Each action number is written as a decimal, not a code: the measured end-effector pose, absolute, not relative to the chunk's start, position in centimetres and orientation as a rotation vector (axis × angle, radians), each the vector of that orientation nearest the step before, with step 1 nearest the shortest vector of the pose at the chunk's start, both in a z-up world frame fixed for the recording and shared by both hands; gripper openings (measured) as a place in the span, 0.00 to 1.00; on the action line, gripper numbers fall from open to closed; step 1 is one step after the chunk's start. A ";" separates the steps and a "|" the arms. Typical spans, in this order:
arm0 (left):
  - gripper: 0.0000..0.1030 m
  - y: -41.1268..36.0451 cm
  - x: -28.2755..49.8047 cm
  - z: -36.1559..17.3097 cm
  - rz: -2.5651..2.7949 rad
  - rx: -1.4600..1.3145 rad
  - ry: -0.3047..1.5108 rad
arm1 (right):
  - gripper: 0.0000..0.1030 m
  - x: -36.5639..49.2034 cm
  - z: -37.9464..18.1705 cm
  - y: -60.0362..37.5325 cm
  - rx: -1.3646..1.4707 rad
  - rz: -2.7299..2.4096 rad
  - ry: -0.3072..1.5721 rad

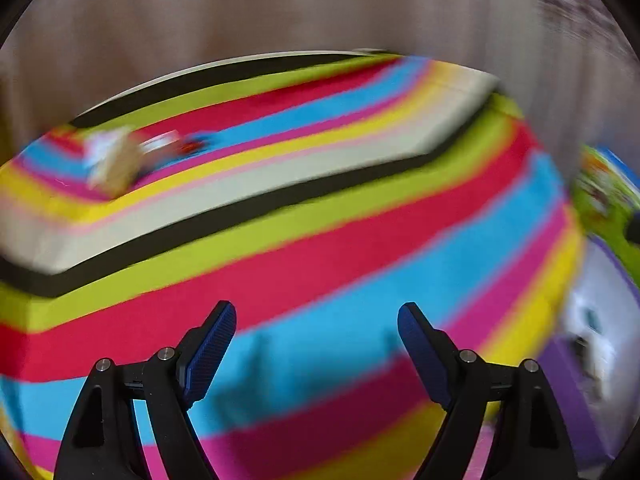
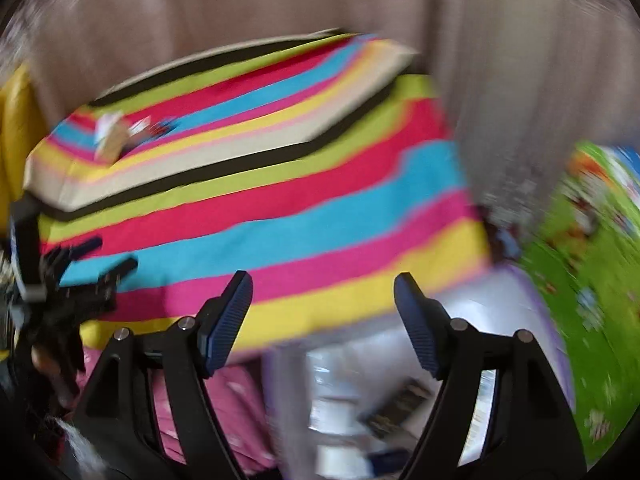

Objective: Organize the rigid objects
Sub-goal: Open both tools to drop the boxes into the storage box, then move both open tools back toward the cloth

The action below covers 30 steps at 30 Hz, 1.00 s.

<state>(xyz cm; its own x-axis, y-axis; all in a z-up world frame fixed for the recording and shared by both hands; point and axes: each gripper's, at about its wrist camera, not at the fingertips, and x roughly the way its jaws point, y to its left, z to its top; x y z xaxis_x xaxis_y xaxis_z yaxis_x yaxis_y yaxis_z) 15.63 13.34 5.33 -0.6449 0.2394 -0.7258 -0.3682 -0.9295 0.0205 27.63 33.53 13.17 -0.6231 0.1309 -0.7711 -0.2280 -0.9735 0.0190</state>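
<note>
Left wrist view: The left claw (image 1: 317,314) is standing wide, with nothing between its blue ribbed pads (image 1: 212,350). It is pointing down over a striped cloth (image 1: 320,248) that is covering the bench in bands of lime, red, blue, pink and yellow. The whole picture is smeared by motion blur. A small cluster of rigid objects (image 1: 120,156) is lying on the upper surface of the cloth, toward the far left and well apart from the claw; it is showing pale, white and red patches, and its individual items cannot be told apart. A brownish curtain (image 1: 280,8) is hanging behind the bench. A green patterned mat (image 1: 604,196) is showing at the right edge.

Right wrist view: The right claw (image 2: 323,280) is also standing wide, and its pads are gripping nothing. It is pointing down at the near edge of the striped cloth (image 2: 280,216), where the cloth is giving way to blurred pale and pink items below that cannot be identified. The same cluster of rigid objects (image 2: 120,134) is lying on the far left of the bench top, well apart from this claw. The left claw (image 2: 106,254) is appearing at the left edge as a dark blurred frame; its opening cannot be read here. The green mat (image 2: 580,280) is covering the floor at the right.
</note>
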 end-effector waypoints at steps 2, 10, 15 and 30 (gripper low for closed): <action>0.82 9.7 13.5 4.7 2.645 -1.138 0.219 | 0.74 24.2 11.9 30.4 -1.330 2.716 0.141; 0.82 0.2 6.6 3.2 2.827 -1.230 0.165 | 0.74 9.7 7.7 23.8 -1.486 2.796 0.284; 0.82 -3.9 4.4 2.5 2.916 -1.263 0.070 | 0.74 1.0 5.6 22.2 -1.498 2.754 0.461; 0.83 -7.2 3.9 1.6 2.813 -1.291 -0.314 | 0.74 -22.7 2.7 16.2 -1.400 2.504 0.854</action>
